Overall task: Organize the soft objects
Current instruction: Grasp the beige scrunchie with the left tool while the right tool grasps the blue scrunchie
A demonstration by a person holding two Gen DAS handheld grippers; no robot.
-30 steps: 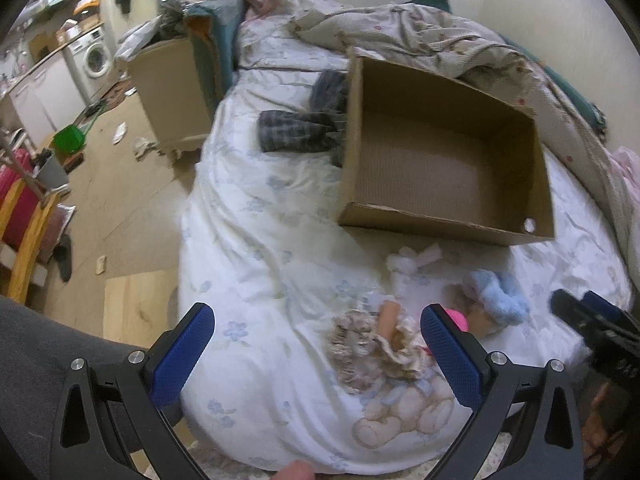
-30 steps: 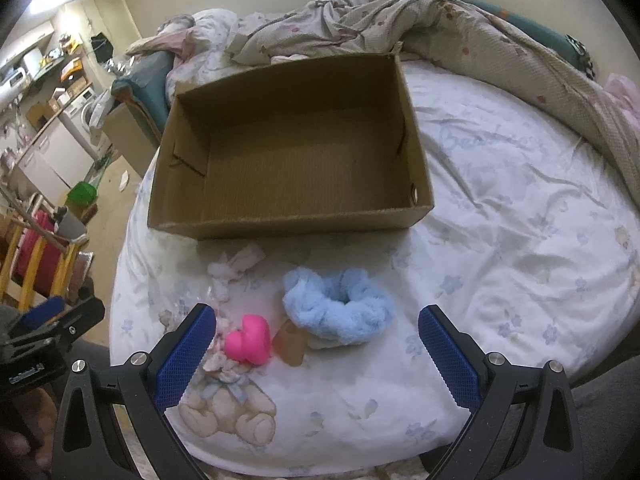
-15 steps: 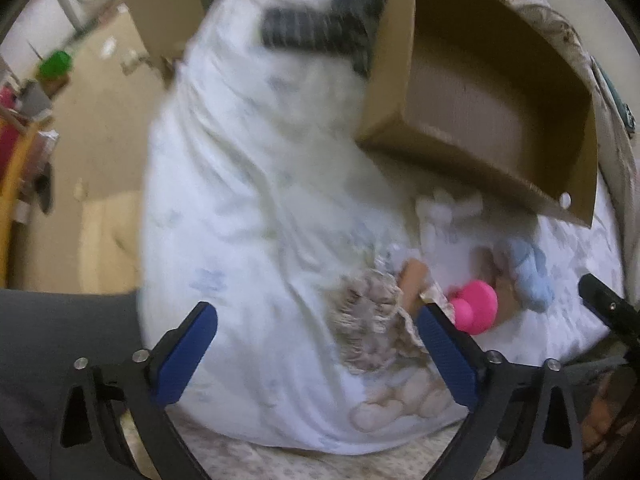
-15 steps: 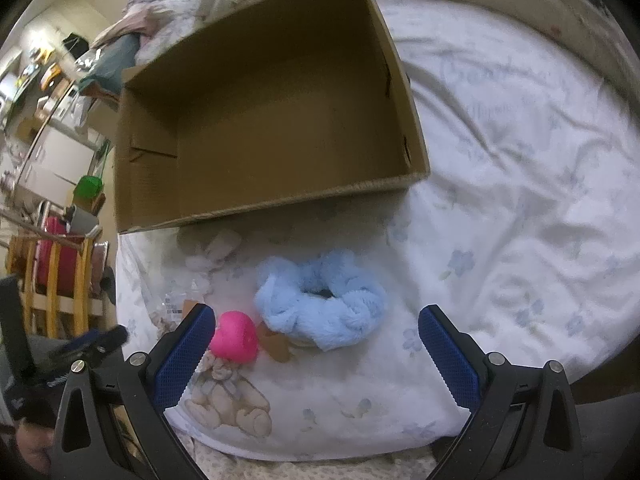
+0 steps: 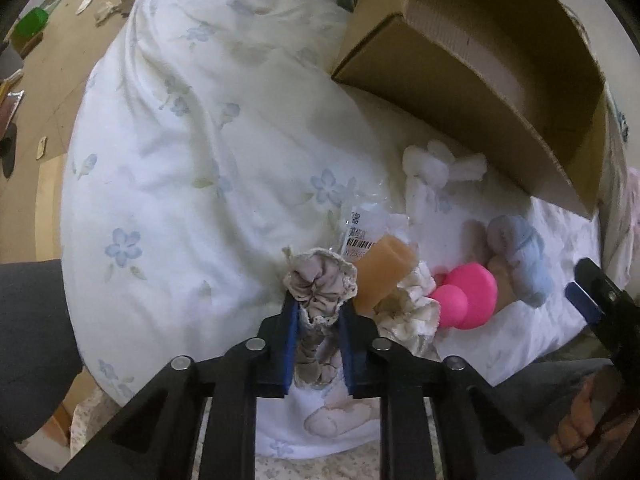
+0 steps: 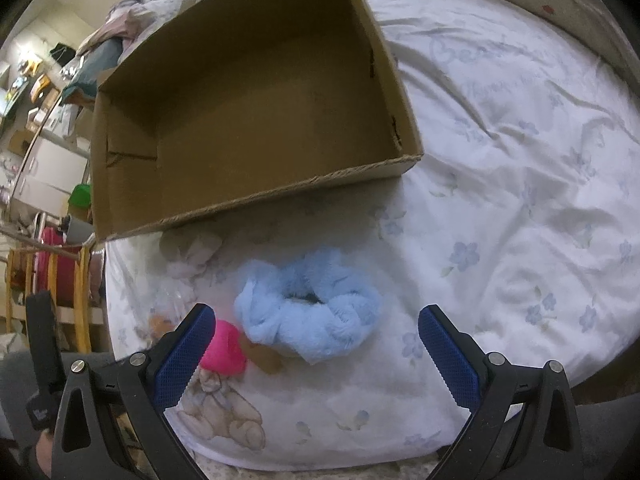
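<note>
Floral bed (image 6: 520, 184) carries cardboard box (image 6: 248, 92), blue scrunchie (image 6: 308, 308), pink toy (image 5: 466, 294).

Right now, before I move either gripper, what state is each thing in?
left gripper: shut on the beige lace scrunchie.
beige lace scrunchie: pinched, bunched between the pads.
right gripper: open, holding nothing.
blue fluffy scrunchie: loose on the bedsheet, ungripped.
cardboard box: open-topped, nothing visible inside.
pink toy: lying on the sheet, ungripped.
tan block: tilted, resting against the cream scrunchie.
</note>
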